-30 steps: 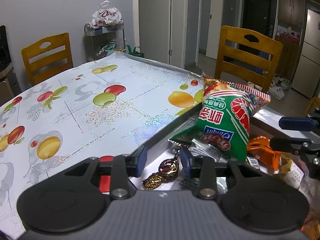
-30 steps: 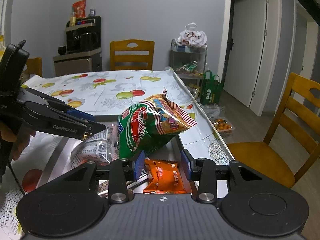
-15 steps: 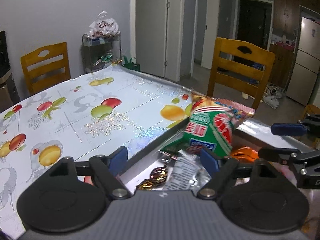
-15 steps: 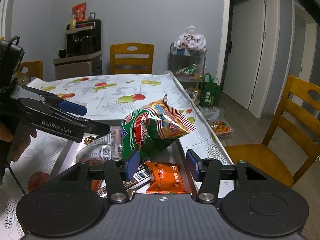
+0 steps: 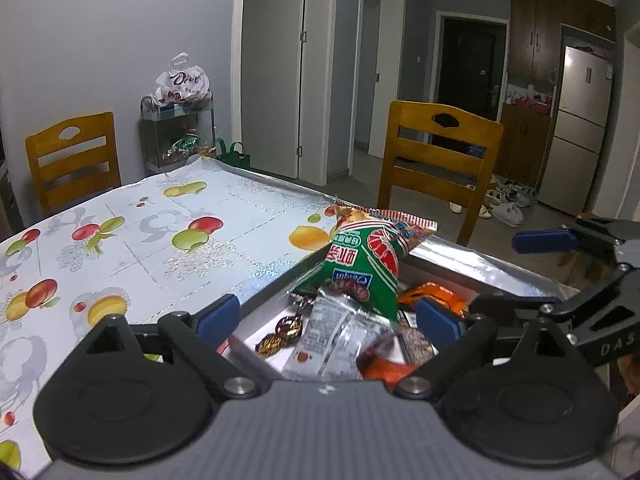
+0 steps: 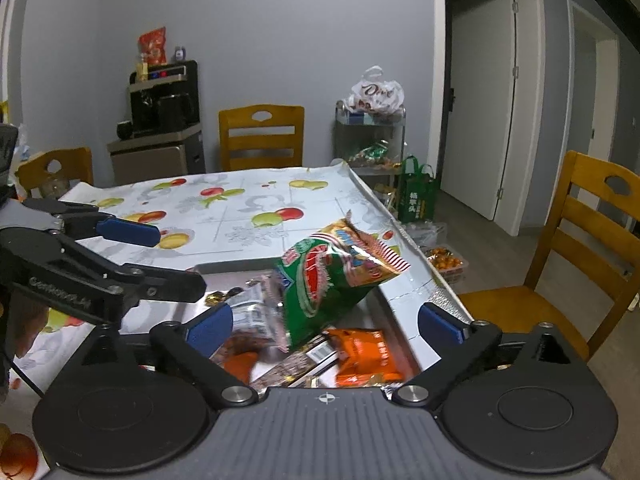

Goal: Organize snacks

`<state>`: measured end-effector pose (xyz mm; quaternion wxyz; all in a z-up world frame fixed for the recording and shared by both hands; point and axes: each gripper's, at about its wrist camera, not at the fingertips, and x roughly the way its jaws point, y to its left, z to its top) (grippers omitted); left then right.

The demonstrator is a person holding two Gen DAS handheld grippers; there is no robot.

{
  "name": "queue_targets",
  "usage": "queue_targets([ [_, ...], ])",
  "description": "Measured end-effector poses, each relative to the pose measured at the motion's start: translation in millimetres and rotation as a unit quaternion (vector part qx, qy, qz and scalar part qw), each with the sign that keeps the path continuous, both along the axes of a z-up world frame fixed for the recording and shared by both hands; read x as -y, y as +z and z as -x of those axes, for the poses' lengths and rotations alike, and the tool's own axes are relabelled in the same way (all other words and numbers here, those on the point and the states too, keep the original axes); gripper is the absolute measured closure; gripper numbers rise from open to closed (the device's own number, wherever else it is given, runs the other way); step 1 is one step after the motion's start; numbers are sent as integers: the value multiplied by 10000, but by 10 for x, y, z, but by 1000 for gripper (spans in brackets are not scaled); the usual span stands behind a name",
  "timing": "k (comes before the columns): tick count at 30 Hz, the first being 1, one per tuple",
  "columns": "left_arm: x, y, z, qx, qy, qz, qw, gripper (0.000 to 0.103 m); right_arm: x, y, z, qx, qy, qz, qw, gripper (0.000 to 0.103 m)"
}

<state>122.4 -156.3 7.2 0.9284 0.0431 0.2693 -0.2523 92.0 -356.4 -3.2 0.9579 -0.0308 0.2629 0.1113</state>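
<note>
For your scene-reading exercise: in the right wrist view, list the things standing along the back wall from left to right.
Coffee machine on its cabinet → wooden chair → wire rack with the white Dove bag on top → green tote bag on the floor → white door.

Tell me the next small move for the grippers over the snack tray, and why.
Probably lower the right gripper onto the orange packet and close. Both it and the left gripper have just been opening and hold nothing, the packet lies loose in the tray between its fingers, and the green bag leans just behind.
</note>
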Motion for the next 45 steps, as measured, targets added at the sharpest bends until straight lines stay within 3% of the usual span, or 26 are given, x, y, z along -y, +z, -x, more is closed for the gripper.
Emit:
queue_targets([
  [9,-367,-76,372,-35,33,-268,9996,6,-91,9,490,-247,-232,-184,9993,0],
  [16,-574,-332,638,-67,-311,-613,9976,6,-254,-86,1048,-45,-673,-369,9970,0],
  [20,-575,-503,708,-30,-496,-818,9954,6,-395,-295,1219,-432,-771,-562,9945,0],
  [25,-567,-657,765,-187,-636,-708,9953,6,-461,-474,1309,-790,-1158,-433,9892,0],
  [29,-509,-711,866,-130,-860,-898,9922,5,-479,-535,1315,-893,-1302,-481,9863,0],
  [38,-420,-774,888,-227,-827,-1064,9906,2,-669,-668,1203,-1102,-1214,-132,9864,0],
  [45,-455,-786,822,-407,-798,-920,9917,1,-697,-704,1166,-1135,-1214,-128,9860,0],
])
